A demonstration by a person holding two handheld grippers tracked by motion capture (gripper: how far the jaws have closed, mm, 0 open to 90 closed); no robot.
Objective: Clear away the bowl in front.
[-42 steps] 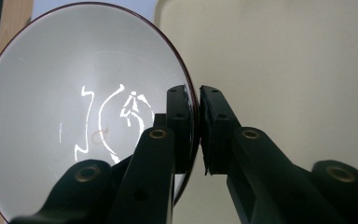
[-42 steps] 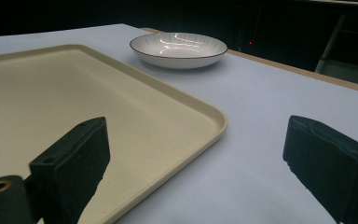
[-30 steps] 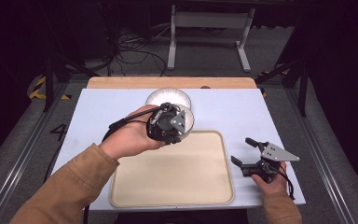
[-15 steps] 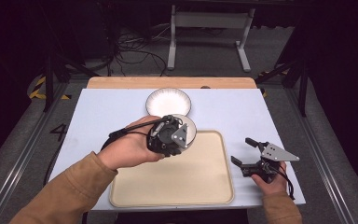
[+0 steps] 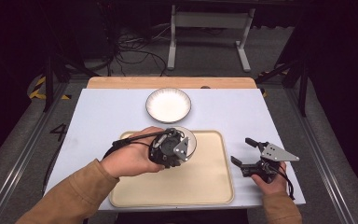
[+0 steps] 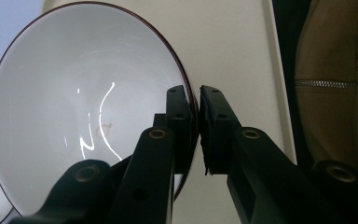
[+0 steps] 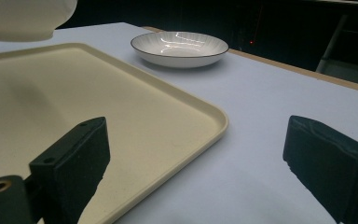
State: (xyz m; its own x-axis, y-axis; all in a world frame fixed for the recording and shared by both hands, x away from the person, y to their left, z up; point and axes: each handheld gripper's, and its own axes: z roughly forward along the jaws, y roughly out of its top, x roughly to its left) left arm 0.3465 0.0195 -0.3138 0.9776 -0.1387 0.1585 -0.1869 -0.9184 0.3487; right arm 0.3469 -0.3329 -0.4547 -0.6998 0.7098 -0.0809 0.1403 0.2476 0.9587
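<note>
While the left gripper [image 6: 193,135] pinches the rim of the white bowl [image 6: 81,107] tight between its jaws, that bowl hangs tilted over the beige tray's [image 5: 205,186] far edge. Right gripper [image 5: 248,153] rests wide open, holding nothing, just beside the tray.

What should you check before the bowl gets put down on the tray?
1. Left gripper pinches the white bowl by its rim: ok.
2. Bowl is over the beige tray: ok.
3. Bare tray surface shows below and beside the bowl: ok.
4. Right gripper is open, off the tray's right edge, out of the way: ok.
5. The ribbed plate sits apart, beyond the tray: ok.
6. Bowl already touching the tray: cannot tell.
</note>
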